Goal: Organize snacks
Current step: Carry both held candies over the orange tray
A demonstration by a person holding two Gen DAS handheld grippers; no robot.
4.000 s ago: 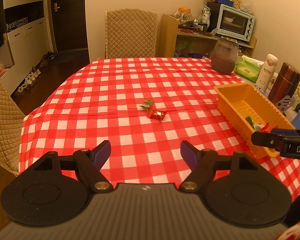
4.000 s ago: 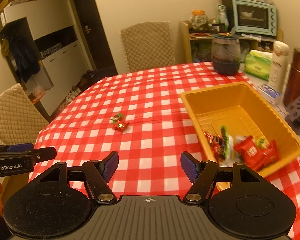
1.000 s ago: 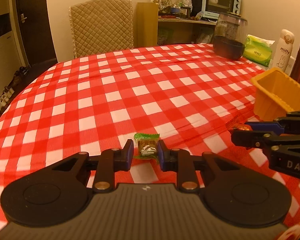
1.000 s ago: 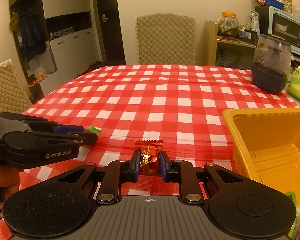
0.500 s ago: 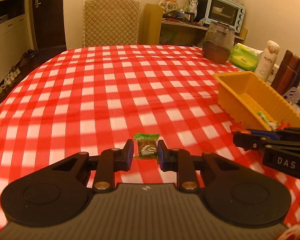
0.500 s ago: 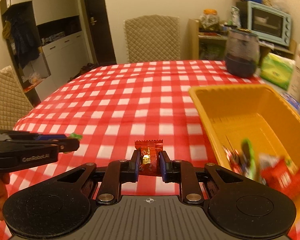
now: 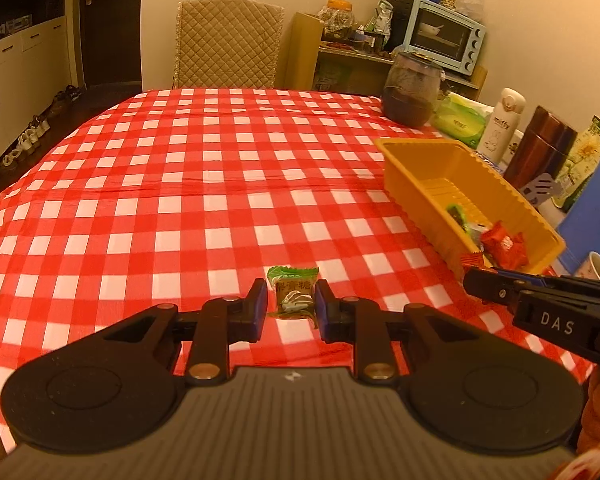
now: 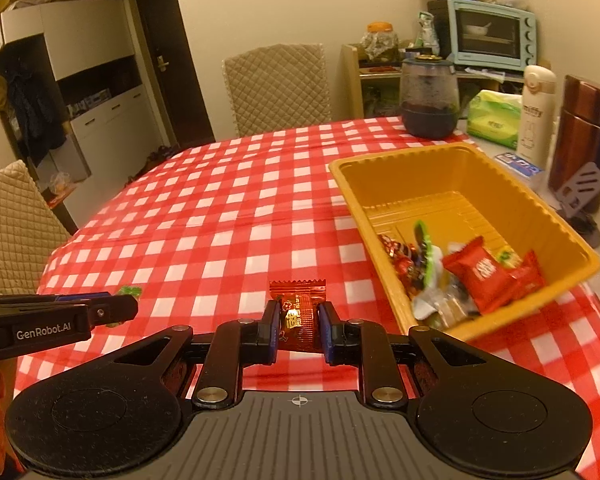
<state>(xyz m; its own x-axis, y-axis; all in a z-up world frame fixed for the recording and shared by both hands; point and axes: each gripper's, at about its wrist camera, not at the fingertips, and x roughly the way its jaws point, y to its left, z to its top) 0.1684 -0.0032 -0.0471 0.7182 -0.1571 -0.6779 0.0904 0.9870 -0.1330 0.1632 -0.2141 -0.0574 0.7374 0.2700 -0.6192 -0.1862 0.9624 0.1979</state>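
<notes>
My left gripper (image 7: pixel 291 300) is shut on a green-wrapped candy (image 7: pixel 293 293) and holds it above the red checked tablecloth (image 7: pixel 220 184). My right gripper (image 8: pixel 299 318) is shut on a red-wrapped candy (image 8: pixel 298 312), held above the cloth just left of the yellow tray (image 8: pixel 452 168). The tray holds several wrapped snacks (image 8: pixel 476 272). In the left wrist view the tray (image 7: pixel 420 148) lies to the right, and the right gripper (image 7: pixel 470 276) shows there at the tray's near corner. The left gripper (image 8: pixel 130 306) shows at the left of the right wrist view.
A dark glass jar (image 7: pixel 410 90), a tissue pack (image 7: pixel 462 120), a white bottle (image 7: pixel 504 124) and a brown flask (image 7: pixel 538 152) stand behind and beside the tray. Quilted chairs (image 7: pixel 226 42) (image 8: pixel 8 220) stand at the far and left sides. A toaster oven (image 7: pixel 444 38) sits on a shelf.
Both grippers shut on the two candies that lay mid-table and lifted them. Since half a second ago both have risen further and shifted toward the tray.
</notes>
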